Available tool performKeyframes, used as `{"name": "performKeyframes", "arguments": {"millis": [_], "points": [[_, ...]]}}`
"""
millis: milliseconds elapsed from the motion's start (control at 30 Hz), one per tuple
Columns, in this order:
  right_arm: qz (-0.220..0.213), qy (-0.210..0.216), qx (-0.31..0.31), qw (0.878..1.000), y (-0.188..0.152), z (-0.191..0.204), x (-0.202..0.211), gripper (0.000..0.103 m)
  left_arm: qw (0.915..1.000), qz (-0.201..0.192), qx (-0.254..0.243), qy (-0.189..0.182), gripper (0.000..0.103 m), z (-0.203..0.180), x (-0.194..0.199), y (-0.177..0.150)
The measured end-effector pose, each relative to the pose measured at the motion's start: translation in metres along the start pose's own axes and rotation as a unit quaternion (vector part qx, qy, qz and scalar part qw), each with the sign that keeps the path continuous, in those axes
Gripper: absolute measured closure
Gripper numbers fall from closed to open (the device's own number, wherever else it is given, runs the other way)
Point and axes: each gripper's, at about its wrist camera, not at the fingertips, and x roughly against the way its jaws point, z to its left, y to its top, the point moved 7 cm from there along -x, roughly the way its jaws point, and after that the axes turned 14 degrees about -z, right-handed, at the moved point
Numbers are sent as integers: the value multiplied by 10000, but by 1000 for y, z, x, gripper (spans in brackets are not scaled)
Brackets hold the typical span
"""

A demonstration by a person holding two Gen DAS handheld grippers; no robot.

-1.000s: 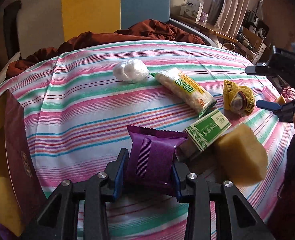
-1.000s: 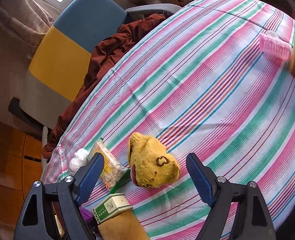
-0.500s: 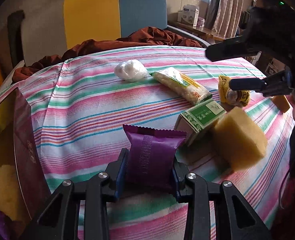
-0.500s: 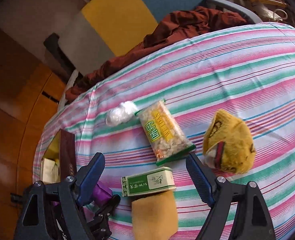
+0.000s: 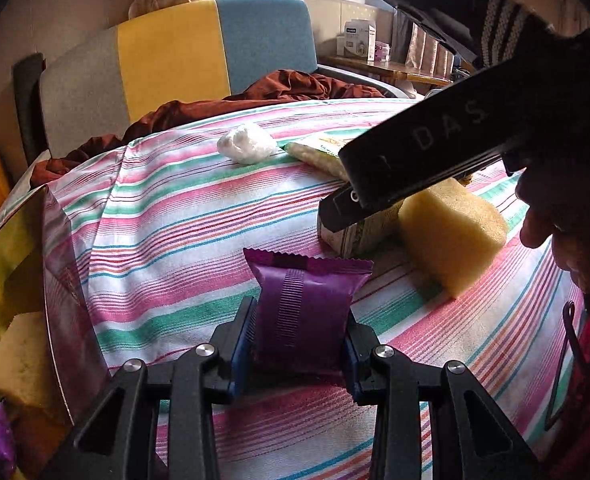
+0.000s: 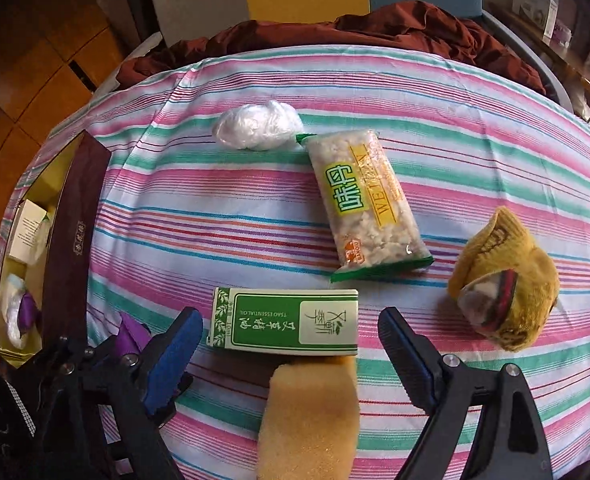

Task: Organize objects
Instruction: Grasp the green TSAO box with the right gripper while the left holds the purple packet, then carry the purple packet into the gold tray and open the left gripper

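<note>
Gripping the purple packet (image 5: 303, 312) as before, left fingers (image 5: 242, 340) stay clamped while the right gripper (image 6: 291, 344), spread wide, has shifted over the green box (image 6: 285, 322).

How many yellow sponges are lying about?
2 that I can see. One sponge block lies on the striped cloth, against the green-and-white box, between the open right tongs. Another sponge sits in the open box at the left. More may be hidden inside.
</note>
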Motion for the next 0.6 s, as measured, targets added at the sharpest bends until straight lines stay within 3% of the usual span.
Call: {"name": "performKeyframes", "arguments": {"millis": [33, 600], "points": [[-6, -32, 10, 10000, 0, -1, -1, 29, 10000, -10, -7, 8, 64, 0, 0, 0], [-55, -143, 35, 9999, 3, -10, -4, 29, 9998, 164, -18, 75, 66, -3, 4, 0]]}}
